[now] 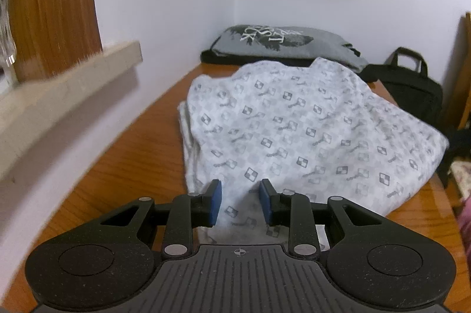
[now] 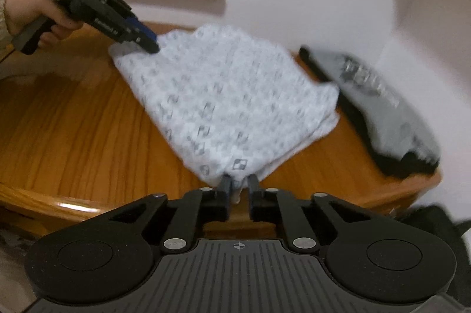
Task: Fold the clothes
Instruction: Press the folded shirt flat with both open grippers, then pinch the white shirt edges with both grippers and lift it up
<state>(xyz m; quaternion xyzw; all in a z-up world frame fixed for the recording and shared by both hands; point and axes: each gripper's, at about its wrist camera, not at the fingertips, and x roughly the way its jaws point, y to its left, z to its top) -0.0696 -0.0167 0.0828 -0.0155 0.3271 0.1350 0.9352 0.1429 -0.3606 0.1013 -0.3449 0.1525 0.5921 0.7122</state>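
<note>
A white garment [image 1: 294, 130] with a grey checked print lies loosely folded on the wooden table [image 1: 132, 160]. My left gripper [image 1: 241, 204] is at its near edge, and a bunched ridge of cloth fills the gap between the blue pads. In the right wrist view the same garment [image 2: 223, 95] stretches from the left gripper [image 2: 151, 45], held by a person's hand [image 2: 35, 13] at the far corner, to my right gripper [image 2: 239, 192]. The right fingers pinch the near corner, which is drawn into a point between them.
A folded grey printed shirt [image 1: 282, 43] lies on a black garment at the back by the wall, also seen as the grey shirt [image 2: 382, 107] at the right. A black bag [image 1: 412, 89] stands at the back right. A stone ledge [image 1: 59, 95] juts out at the left. The table's rounded front edge [image 2: 44, 210] is close.
</note>
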